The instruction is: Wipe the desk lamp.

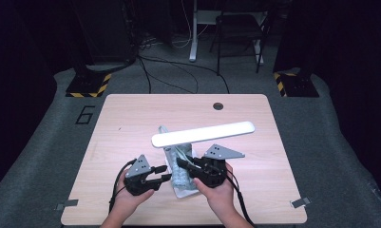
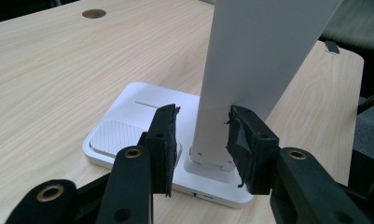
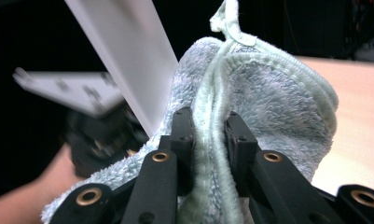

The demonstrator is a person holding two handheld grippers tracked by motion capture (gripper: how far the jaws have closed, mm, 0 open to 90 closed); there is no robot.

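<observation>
A white desk lamp stands near the table's front, its lit head bar [image 1: 202,134] slanting above its flat base [image 1: 185,192]. In the left gripper view the lamp's stem [image 2: 250,60] rises from the base [image 2: 128,112], and my left gripper [image 2: 201,140] is open with a jaw on either side of the stem's foot, not clamped. My left gripper [image 1: 165,179] sits just left of the base. A pale green fluffy cloth [image 3: 278,107] is pinched in my right gripper [image 3: 209,128], pressed against the stem [image 3: 124,46]. The cloth [image 1: 178,164] drapes along the stem beside the right gripper [image 1: 182,163].
The light wooden table [image 1: 131,123] has a round cable hole [image 1: 218,106] near its far edge. Beyond it, dark floor holds cables, a chair [image 1: 240,33] and two yellow-striped stand bases [image 1: 88,84]. The left hand and its gripper [image 3: 100,140] show blurred behind the stem.
</observation>
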